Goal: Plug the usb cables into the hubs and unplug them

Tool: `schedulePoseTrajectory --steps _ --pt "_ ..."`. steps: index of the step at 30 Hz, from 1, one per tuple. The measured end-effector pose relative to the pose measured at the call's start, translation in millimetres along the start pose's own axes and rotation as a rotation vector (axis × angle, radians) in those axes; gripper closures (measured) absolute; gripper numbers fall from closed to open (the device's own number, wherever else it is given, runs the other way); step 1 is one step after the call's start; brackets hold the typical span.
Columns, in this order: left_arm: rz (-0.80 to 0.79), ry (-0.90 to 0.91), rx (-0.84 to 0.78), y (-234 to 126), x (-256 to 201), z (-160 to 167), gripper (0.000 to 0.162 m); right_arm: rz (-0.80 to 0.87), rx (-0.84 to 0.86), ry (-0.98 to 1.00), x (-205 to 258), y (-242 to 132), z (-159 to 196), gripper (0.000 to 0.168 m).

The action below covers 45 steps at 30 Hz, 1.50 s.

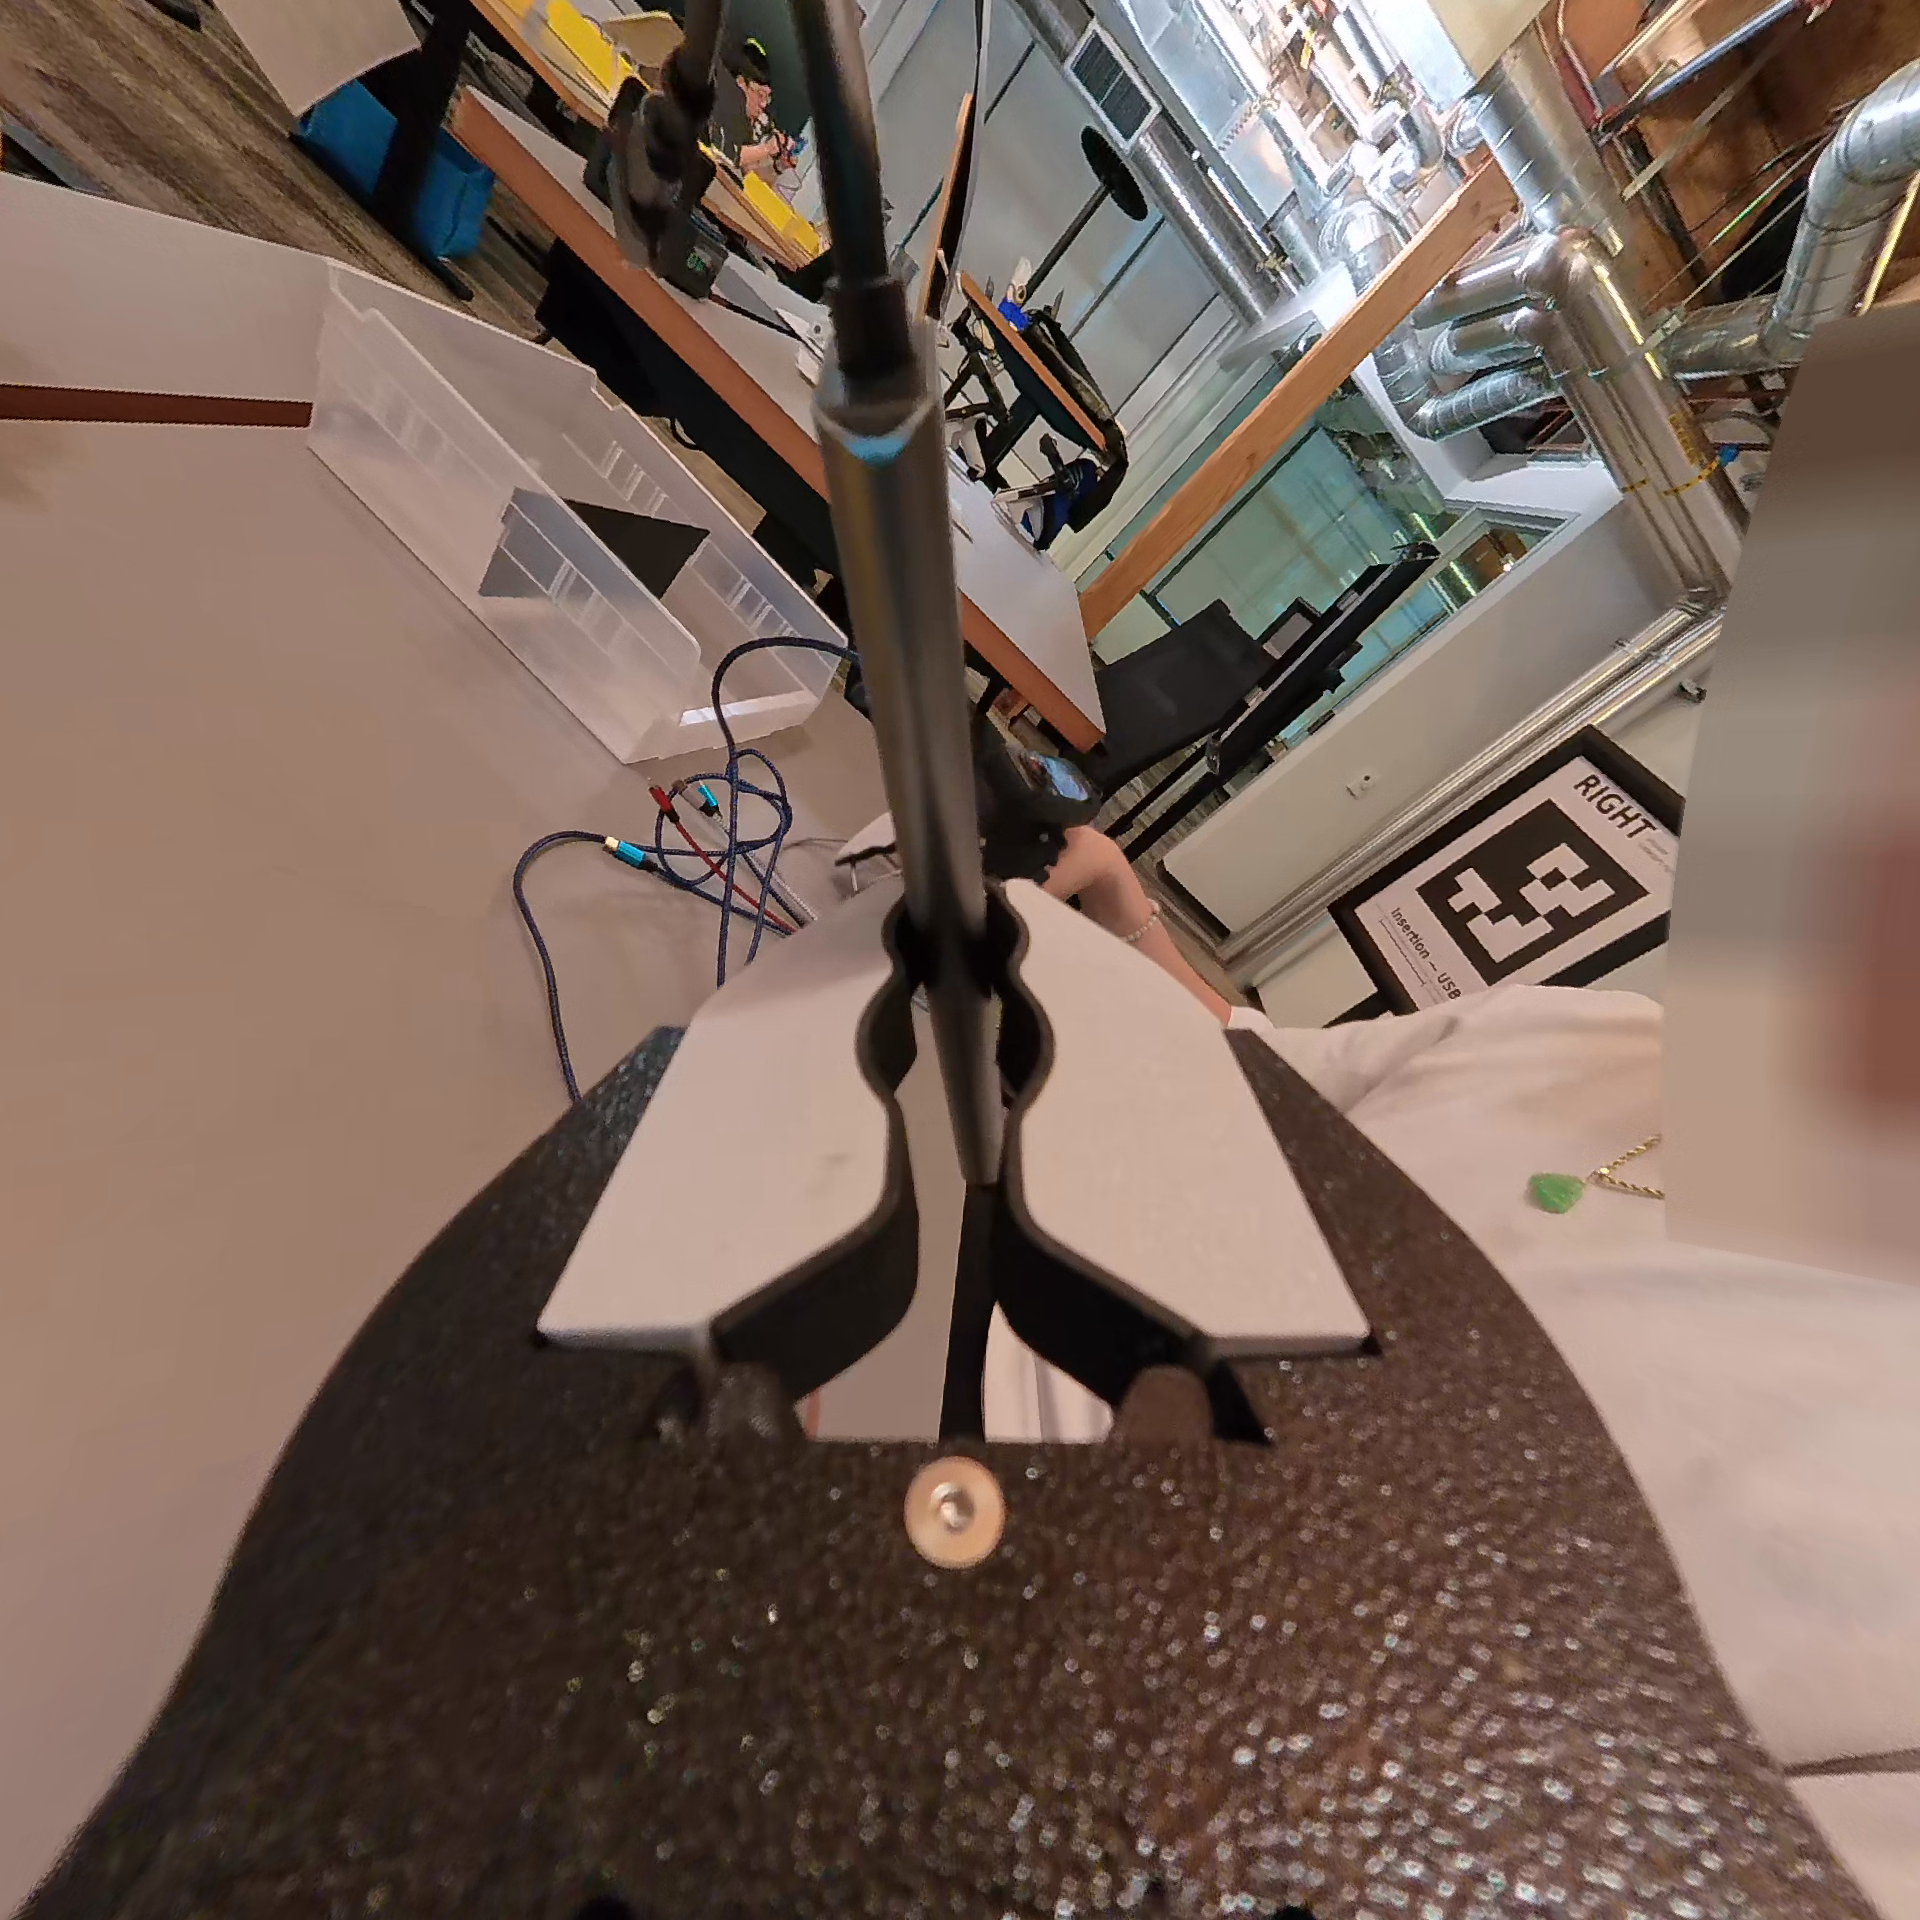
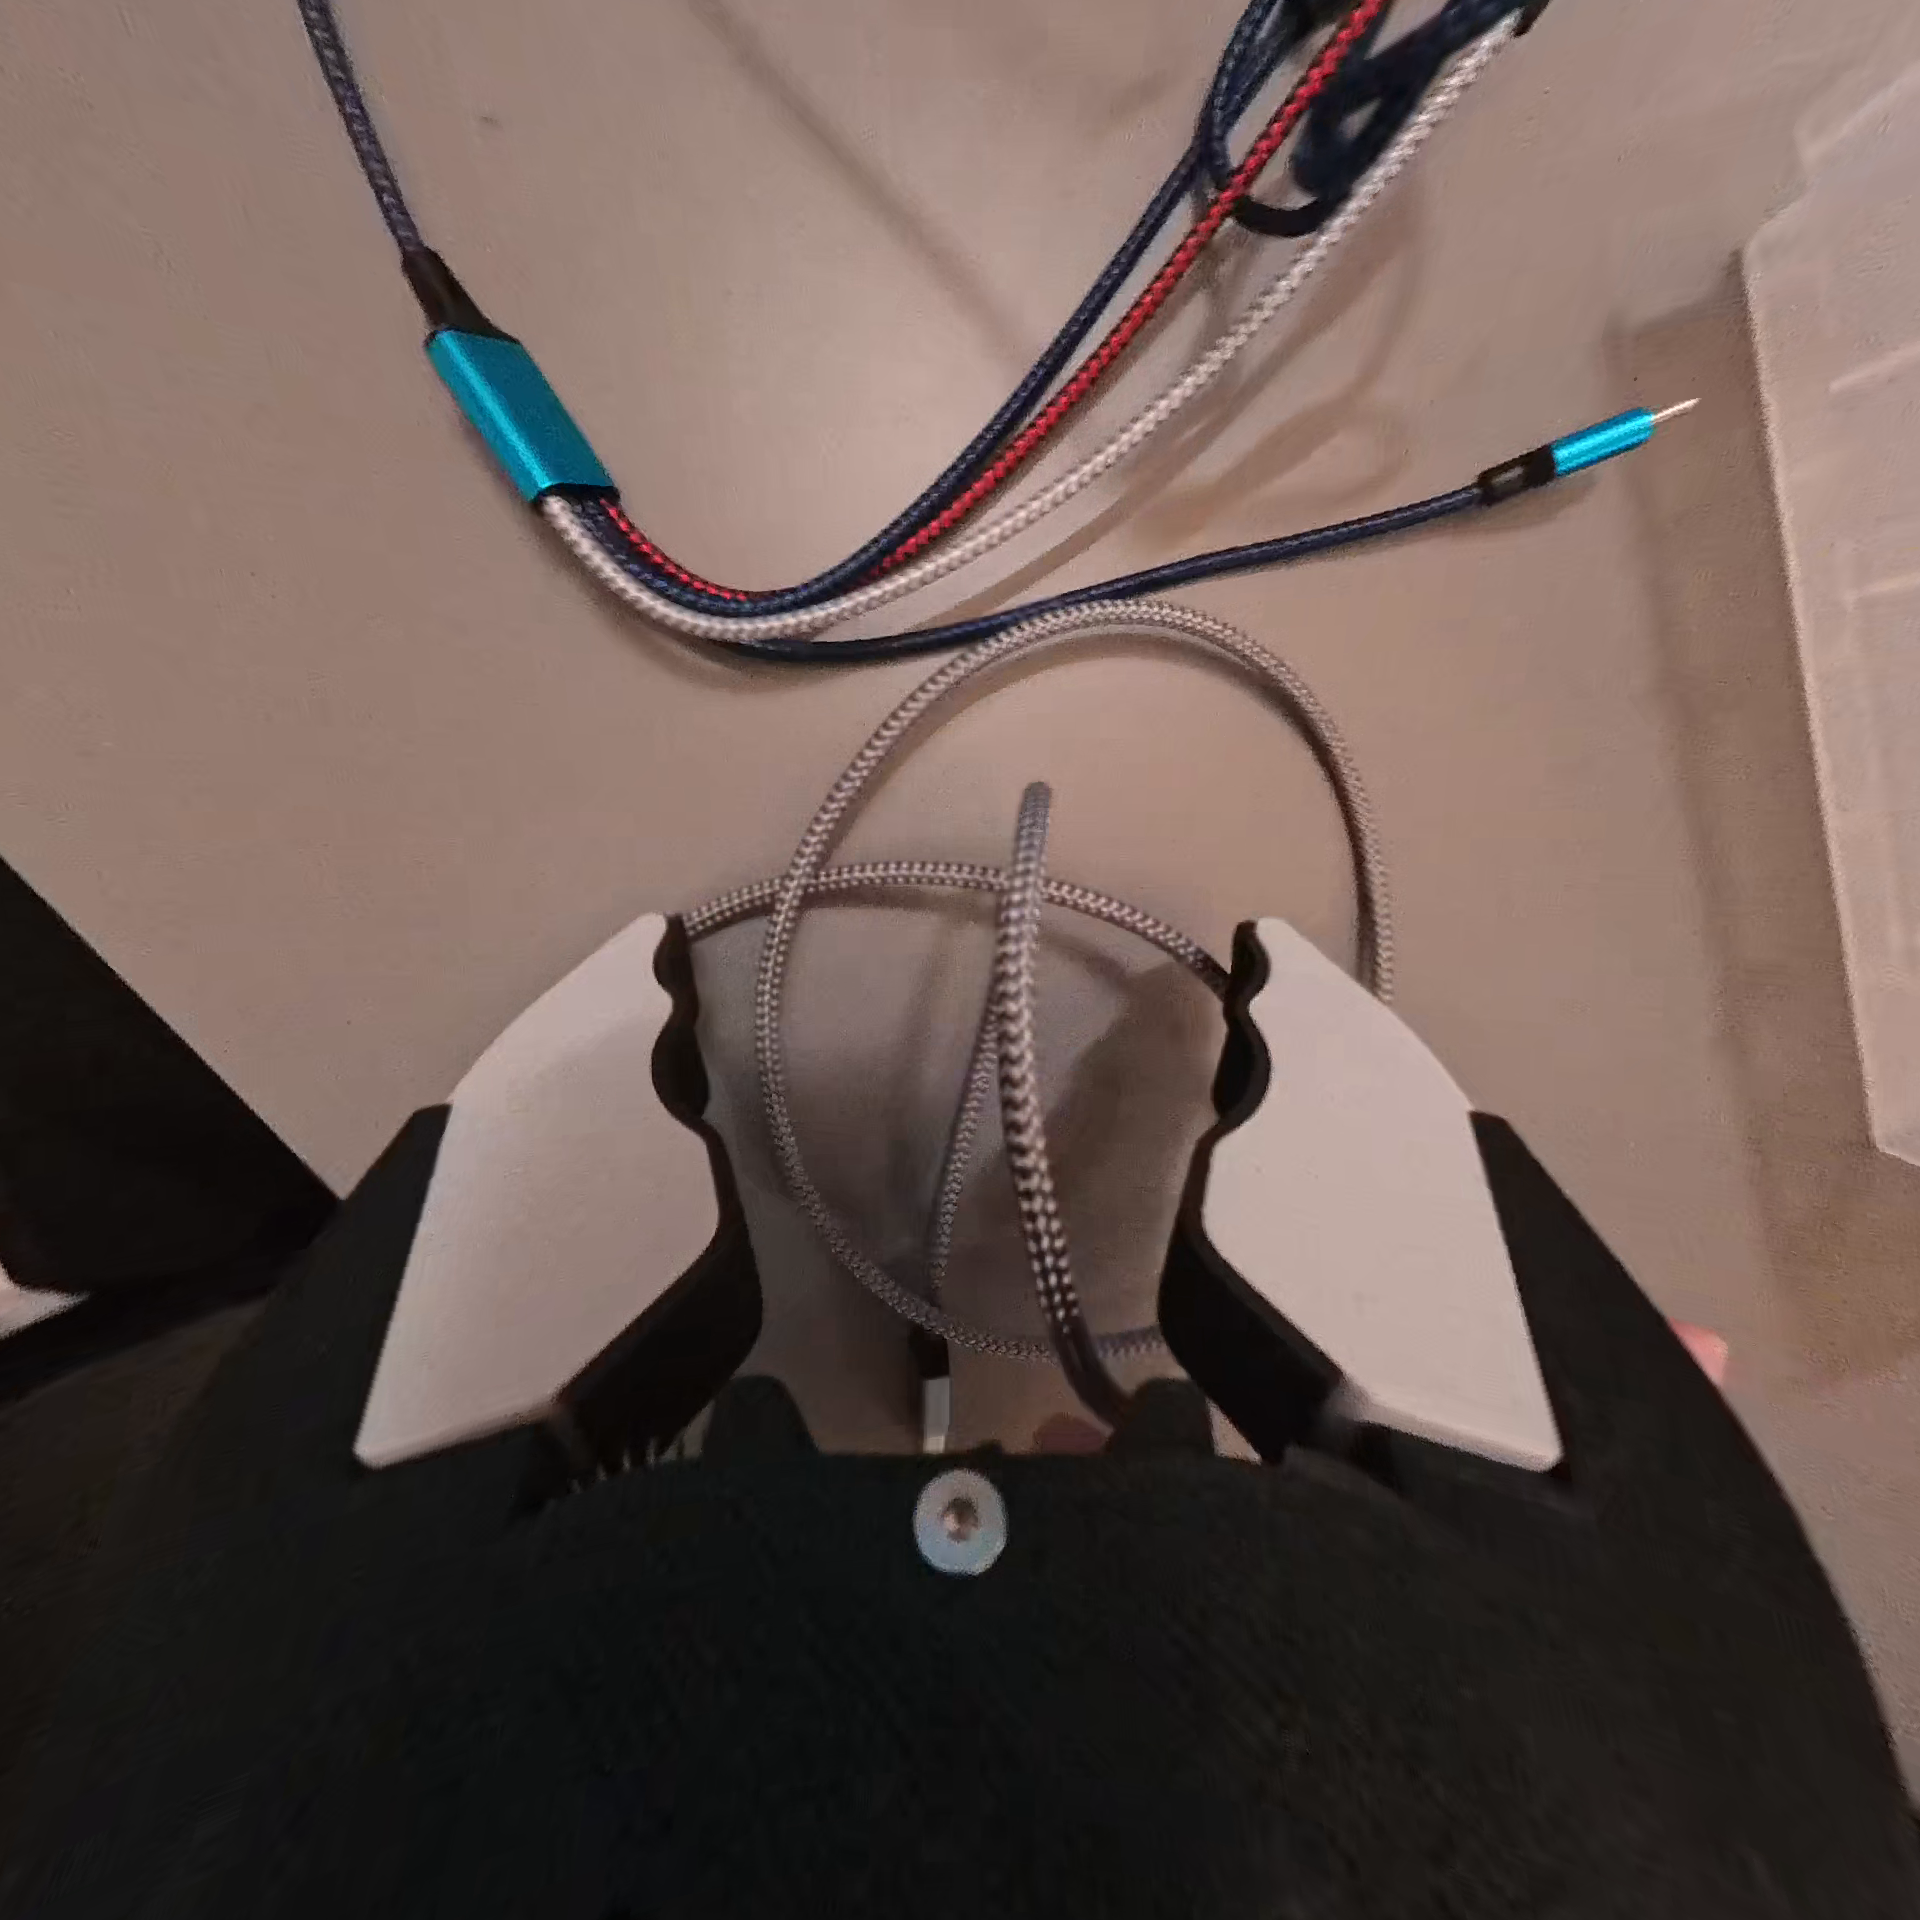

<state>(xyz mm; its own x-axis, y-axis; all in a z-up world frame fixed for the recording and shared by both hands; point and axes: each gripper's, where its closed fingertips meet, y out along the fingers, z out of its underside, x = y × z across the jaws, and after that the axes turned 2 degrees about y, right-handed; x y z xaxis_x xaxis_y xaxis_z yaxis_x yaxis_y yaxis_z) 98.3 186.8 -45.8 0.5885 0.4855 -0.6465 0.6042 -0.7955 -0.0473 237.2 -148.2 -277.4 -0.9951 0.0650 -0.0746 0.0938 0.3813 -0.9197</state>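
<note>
In the left wrist view my left gripper (image 1: 951, 935) is shut on a slim grey USB hub (image 1: 904, 675), seen edge-on and pointing up and away. A black cable (image 1: 852, 156) leaves the hub's far end. In the right wrist view my right gripper (image 2: 956, 935) is open just above the beige table (image 2: 260, 675). A looped grey braided cable (image 2: 1018, 1039) lies between its fingers, apart from both. Beyond it lies a blue splitter (image 2: 520, 421) with blue, red and silver braided leads (image 2: 1091, 416). A blue-tipped plug (image 2: 1600, 436) lies at the right.
A clear plastic bin (image 1: 561, 540) stands on the table to the left; its edge shows in the right wrist view (image 2: 1849, 623). Braided cables (image 1: 717, 831) lie in front of it. A marker board (image 1: 1527, 883) leans at the right, and a person's arm (image 1: 1122, 904) is close behind the hub. The left gripper is farther from the blue splitter (image 2: 520, 421), some 35 cm, than the right, some 8 cm.
</note>
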Motion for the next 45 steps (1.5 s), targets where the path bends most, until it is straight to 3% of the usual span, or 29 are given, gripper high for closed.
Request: schedulePoseTrajectory --steps 13,19,21,28,31,39,42,45 --pt "0.023 0.005 0.011 4 -1 1 0.152 -0.065 0.009 0.094 18 8 6 0.081" --pt "0.020 0.008 0.013 3 -4 4 0.152 -0.069 -0.002 0.081 10 6 4 0.128" --pt "0.021 0.014 0.009 2 -6 4 0.152 -0.072 -0.004 0.072 11 6 4 0.153" --pt "0.029 0.019 0.014 5 -10 4 0.152 -0.101 0.006 -0.056 15 5 9 0.160" --pt "0.028 0.023 0.016 4 -11 4 0.152 -0.040 0.040 -0.171 -2 -14 7 0.161" --pt "0.028 0.030 -0.005 1 -14 -1 0.152 0.161 -0.109 -0.235 -106 -106 -69 0.161" --pt "0.023 0.024 -0.001 0 -12 0 0.152 0.221 -0.143 -0.291 -140 -116 -96 0.160" --pt "0.019 0.015 0.002 0 -10 -1 0.152 0.191 -0.132 -0.296 -167 -95 -108 0.161"
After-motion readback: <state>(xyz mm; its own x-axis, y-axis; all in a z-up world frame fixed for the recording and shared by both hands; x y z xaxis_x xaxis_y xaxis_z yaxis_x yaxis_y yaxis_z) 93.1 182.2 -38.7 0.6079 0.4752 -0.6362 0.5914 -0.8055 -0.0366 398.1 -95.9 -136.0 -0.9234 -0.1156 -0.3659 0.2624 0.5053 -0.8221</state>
